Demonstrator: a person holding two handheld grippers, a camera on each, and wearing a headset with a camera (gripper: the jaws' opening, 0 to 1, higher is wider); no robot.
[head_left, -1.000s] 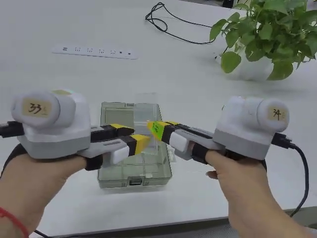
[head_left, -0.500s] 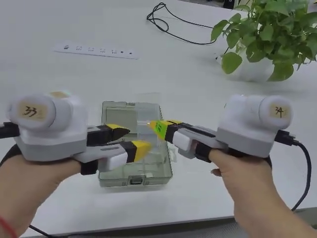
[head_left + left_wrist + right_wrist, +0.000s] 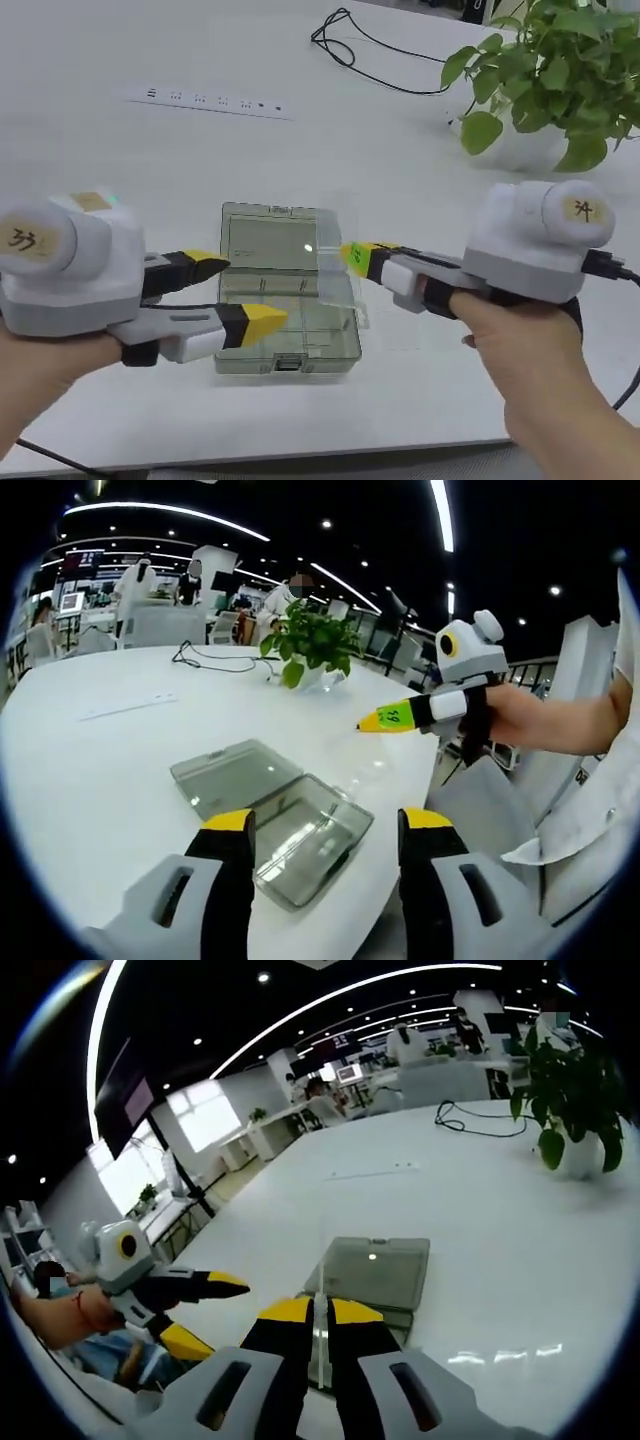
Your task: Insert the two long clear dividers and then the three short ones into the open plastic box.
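- The left gripper (image 3: 325, 818) hangs over the near-left part of the open plastic box (image 3: 300, 345), its yellow-tipped jaws spread wide with nothing between them.
- The right gripper (image 3: 318, 1306) has its jaws pressed onto a thin clear divider (image 3: 319, 1348), held edge-on and upright.
- In the head view, the right gripper's tip hovers above the box's right edge, near the hinge line.
- The box lies on the white surface (image 3: 120, 170) near its front edge, with its lid (image 3: 268, 240) folded flat away from the person.
- Far back lie a power strip (image 3: 215, 100), a black cable (image 3: 385, 55) and a potted plant (image 3: 550, 80).
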